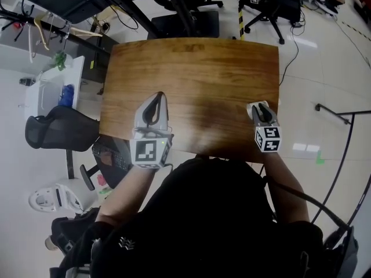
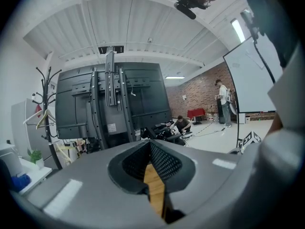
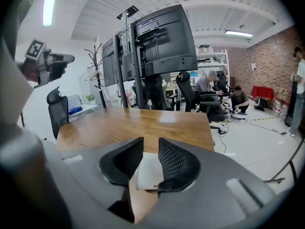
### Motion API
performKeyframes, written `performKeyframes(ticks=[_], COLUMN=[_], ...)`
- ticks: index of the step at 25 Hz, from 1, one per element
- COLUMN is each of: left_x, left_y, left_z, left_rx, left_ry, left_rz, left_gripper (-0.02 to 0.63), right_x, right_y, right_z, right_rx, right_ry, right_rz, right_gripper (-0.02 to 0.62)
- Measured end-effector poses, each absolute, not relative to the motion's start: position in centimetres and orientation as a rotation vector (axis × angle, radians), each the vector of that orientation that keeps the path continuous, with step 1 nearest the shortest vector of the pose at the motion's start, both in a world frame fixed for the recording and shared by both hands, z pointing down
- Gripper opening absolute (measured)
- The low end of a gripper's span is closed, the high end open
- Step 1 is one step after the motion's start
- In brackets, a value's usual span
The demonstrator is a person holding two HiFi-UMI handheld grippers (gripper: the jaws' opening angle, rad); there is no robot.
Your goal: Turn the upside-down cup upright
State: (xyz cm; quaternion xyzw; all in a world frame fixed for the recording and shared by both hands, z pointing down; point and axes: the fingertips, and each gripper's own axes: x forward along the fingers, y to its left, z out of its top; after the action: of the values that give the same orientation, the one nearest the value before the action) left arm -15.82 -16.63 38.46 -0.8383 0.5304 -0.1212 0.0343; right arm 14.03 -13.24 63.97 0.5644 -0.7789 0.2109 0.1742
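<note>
A white cup (image 3: pixel 150 171) stands on the wooden table (image 3: pixel 143 120), low between the jaws of my right gripper (image 3: pixel 150 144). Those jaws stand apart and do not press on it; whether it is upright I cannot tell. In the head view my right gripper (image 1: pixel 259 105) is at the table's near right edge, and the cup is hidden by it. My left gripper (image 1: pixel 158 95) hovers over the near left of the table (image 1: pixel 191 74). Its tips meet with nothing between them, and in its own view the left gripper (image 2: pixel 148 144) shows only a sliver of wood.
A black office chair (image 1: pixel 58 129) and a white desk (image 1: pixel 55 86) stand left of the table. More chairs (image 1: pixel 191 22) are at its far side. Large black screens on stands (image 3: pixel 157 37) rise beyond the far edge. My body is against the near edge.
</note>
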Motion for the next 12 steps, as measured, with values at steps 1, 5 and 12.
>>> performKeyframes(ticks=[1,5,12], left_x=[-15.6,-15.0,-14.5], left_y=[-16.6,-16.5,-16.2], left_z=[38.5,38.3,38.2], left_rx=[-2.58,-2.577,-2.571], left_ry=[1.627,1.624,1.63], left_rz=[-0.37,-0.364,-0.37], left_gripper=[0.0,0.0,0.0], right_x=[15.2,19.7,19.7], right_y=[-13.3,-12.5,-11.5], right_z=[64.0,65.6,67.8], right_rx=[1.628,1.674,1.577], right_ry=[-2.19,-2.085,-2.161], right_rz=[0.608,0.781,1.113], right_gripper=[0.106,0.143,0.156])
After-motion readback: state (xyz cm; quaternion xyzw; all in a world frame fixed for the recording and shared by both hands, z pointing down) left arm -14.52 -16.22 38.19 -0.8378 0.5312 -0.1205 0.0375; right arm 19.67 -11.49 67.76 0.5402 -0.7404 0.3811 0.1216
